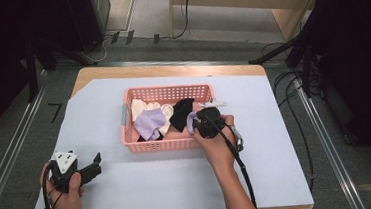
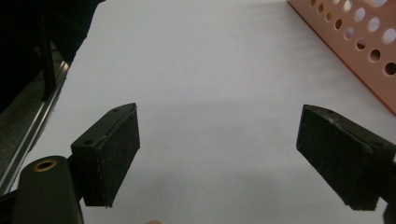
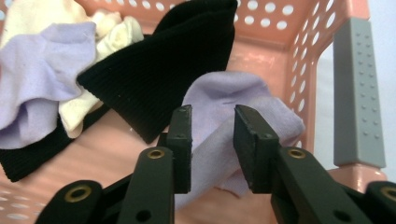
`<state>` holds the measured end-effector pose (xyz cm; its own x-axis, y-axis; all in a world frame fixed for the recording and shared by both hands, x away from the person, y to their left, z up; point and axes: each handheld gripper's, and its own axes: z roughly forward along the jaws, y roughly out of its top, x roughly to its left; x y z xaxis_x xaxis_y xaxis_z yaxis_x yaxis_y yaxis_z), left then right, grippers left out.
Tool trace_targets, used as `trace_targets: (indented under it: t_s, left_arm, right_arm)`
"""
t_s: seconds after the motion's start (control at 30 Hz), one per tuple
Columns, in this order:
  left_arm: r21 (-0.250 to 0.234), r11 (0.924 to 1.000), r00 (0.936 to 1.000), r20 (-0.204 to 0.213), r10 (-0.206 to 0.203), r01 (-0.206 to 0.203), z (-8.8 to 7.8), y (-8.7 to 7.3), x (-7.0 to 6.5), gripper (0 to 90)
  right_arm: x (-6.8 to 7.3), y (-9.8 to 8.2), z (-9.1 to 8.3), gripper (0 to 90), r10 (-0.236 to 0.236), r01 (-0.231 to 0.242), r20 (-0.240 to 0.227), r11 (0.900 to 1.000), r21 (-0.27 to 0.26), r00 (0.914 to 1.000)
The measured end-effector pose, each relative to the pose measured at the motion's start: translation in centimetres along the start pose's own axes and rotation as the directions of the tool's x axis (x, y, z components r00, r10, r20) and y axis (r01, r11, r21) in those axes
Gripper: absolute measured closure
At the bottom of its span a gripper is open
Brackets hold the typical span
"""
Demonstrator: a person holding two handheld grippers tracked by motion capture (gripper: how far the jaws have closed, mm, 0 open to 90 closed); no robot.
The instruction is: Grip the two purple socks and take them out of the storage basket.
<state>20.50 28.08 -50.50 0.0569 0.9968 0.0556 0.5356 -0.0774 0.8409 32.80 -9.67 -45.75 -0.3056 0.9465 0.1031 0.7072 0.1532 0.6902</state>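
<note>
Right claw (image 3: 212,149): nearest the lens in the right gripper view, its two black jaws stand a little apart with a fold of lilac cloth between them. The pads flank the cloth but I cannot see them pressing on it, so I judge it straddled, not yet pinched.
Lilac sock (image 3: 233,121): lies crumpled at the right end of the pink basket, straight ahead of the right claw and partly under it, close to the basket's end wall with the grey handle (image 3: 359,93).
Long axis: the sock runs slantwise, from the low near side up toward the far right corner. The jaws sit across that line, so closing should catch the fold across its narrow way.
Black sock (image 3: 163,70): just left of the lilac sock, its ribbed edge beside the left jaw. A sideways drift could snag it too.
Other socks: a second lilac sock (image 1: 151,123) and cream socks (image 1: 141,108) lie heaped at the basket's left end, well apart from the right claw.
Pink basket (image 1: 156,146): a perforated basket in the middle of the white worktop (image 1: 179,180).
Nearer hand: the right hand (image 1: 216,142) is at the basket's right end, over the sock.
Left claw (image 2: 219,154): jaws wide apart with nothing between them, low over bare worktop, left of the basket and near the front edge.
Coming move: in my judgement, a squeeze and a straight lift out of the basket.
</note>
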Motion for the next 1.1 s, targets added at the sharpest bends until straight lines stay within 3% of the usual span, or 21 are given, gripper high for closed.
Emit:
trace_targets:
  t_s: [0.23,0.3,0.43,0.5,0.63,0.7,0.77,0.9,1.03,1.1]
  left_arm:
    - [0.004,1.0000,1.0000,-0.007,0.003,-0.003,0.0,0.0,-0.1,14.8]
    - [0.006,1.0000,1.0000,-0.006,0.006,-0.006,0.0,0.0,-0.1,14.8]
    - [0.005,1.0000,1.0000,0.000,0.006,-0.006,0.0,0.0,0.0,14.9]
    - [0.006,1.0000,1.0000,0.003,0.005,-0.005,0.1,0.0,0.0,14.9]
    - [0.008,0.9999,1.0000,0.005,0.007,-0.007,0.1,0.0,0.0,14.9]
    - [0.010,0.9999,1.0000,0.005,0.003,-0.003,0.1,0.0,0.0,14.9]
    - [0.010,0.9999,1.0000,0.007,0.006,-0.006,0.1,0.1,0.0,14.9]
    - [0.009,0.9999,0.9999,0.008,0.008,-0.008,0.1,0.0,-0.1,14.9]
    - [0.010,0.9999,0.9999,0.008,0.008,-0.008,0.1,0.1,-0.1,15.0]
    - [0.010,0.9999,0.9999,0.007,0.008,-0.008,0.1,0.1,-0.1,14.9]
  right_arm:
    - [0.2,1.0,0.7,59.2,0.023,-0.024,0.011,0.993,0.116,0.9997]
    - [0.3,1.3,1.1,57.0,0.033,-0.036,0.025,0.991,0.125,0.9991]
    - [0.8,1.3,1.9,57.9,-0.003,-0.007,0.072,0.991,0.135,0.9974]
    - [1.2,1.3,2.7,62.9,0.002,-0.013,0.069,0.987,0.161,0.9976]
    - [1.6,1.1,3.6,79.5,-0.043,0.023,0.095,0.979,0.201,0.9945]
    - [1.5,1.1,3.5,86.7,-0.031,0.015,0.081,0.981,0.193,0.9962]
    - [1.4,1.1,3.2,87.5,-0.017,0.007,0.061,0.988,0.156,0.9980]
    - [0.8,0.8,2.2,87.9,0.019,-0.019,0.001,0.999,0.039,0.9998]
    - [0.2,0.6,1.1,88.0,0.026,-0.028,-0.023,0.997,-0.066,0.9994]
    - [0.1,0.5,0.5,88.1,0.031,-0.031,0.000,0.992,-0.119,0.9995]
